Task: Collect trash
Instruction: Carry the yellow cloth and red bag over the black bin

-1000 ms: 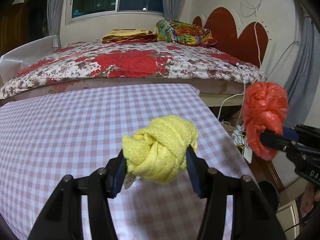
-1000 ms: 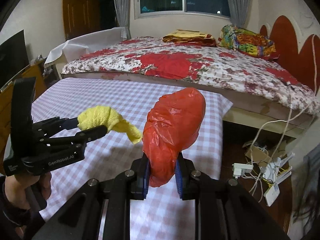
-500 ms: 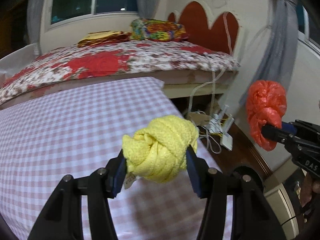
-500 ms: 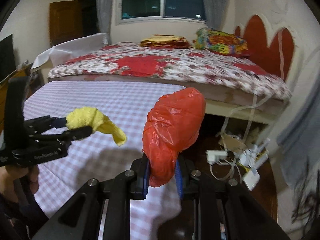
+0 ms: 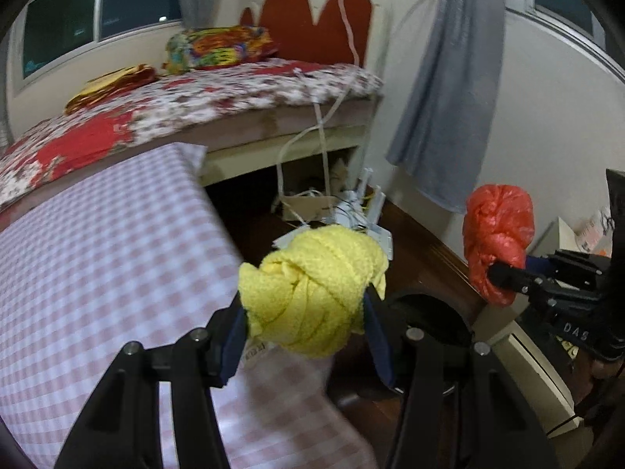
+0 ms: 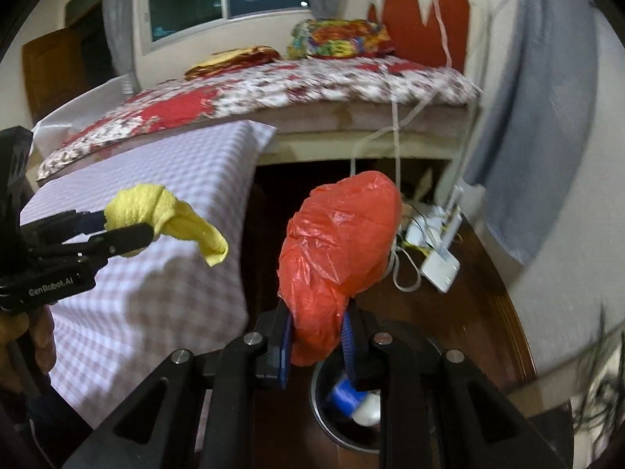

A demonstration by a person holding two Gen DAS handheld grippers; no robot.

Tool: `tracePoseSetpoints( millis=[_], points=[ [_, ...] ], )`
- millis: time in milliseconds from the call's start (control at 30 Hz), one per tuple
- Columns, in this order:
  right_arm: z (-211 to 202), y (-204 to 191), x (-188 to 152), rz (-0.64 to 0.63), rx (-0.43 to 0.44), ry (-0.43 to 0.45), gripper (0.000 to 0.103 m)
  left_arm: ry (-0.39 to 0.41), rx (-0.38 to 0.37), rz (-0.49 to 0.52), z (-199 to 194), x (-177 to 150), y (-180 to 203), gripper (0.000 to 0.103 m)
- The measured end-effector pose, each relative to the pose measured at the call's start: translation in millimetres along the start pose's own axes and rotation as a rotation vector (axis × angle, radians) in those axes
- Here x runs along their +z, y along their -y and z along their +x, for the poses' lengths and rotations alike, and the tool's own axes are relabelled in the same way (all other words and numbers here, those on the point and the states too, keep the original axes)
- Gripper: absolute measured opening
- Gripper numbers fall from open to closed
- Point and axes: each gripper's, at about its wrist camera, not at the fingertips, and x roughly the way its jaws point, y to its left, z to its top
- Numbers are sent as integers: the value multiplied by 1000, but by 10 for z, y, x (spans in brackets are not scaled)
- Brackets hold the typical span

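My left gripper (image 5: 304, 324) is shut on a knotted yellow cloth (image 5: 312, 289), held in the air at the right edge of the checkered table (image 5: 97, 258). It also shows in the right wrist view (image 6: 164, 215). My right gripper (image 6: 316, 348) is shut on a crumpled red plastic bag (image 6: 336, 246), held over the floor; the bag also shows in the left wrist view (image 5: 498, 238). A round black bin (image 6: 343, 410) stands on the floor right below the right gripper, with blue and white items inside. Its rim shows behind the left fingers (image 5: 433, 312).
A bed with a floral cover (image 6: 273, 90) stands beyond the table. White power strips and cables (image 6: 437, 246) lie on the dark wood floor by the wall. A grey curtain (image 5: 449, 90) hangs at the right. A white cabinet (image 5: 547, 383) stands at the right.
Both grippers have swung right, off the table toward the floor beside it. The bin has come into view under the right gripper. Both still hold their items.
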Motion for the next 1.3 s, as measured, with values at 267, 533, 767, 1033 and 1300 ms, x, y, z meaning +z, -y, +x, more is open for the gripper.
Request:
tracePoseSetpoints(
  millis=[267, 533, 767, 1033, 1300],
  points=[
    [66, 364, -317, 33, -47, -71, 23, -51, -70, 64, 233, -112, 490, 55],
    [255, 682, -635, 58, -78, -129, 23, -129, -133, 121, 537, -264, 826, 55],
    [513, 857, -951, 88, -70, -195, 23, -218, -154, 167, 914, -448, 1037, 55],
    [919, 949, -1225, 92, -52, -273, 23, -330, -179, 141, 1377, -611, 1173, 55],
    [1162, 988, -1415, 84, -36, -328, 23, -393, -169, 122, 1614, -749, 1202, 55]
  ],
)
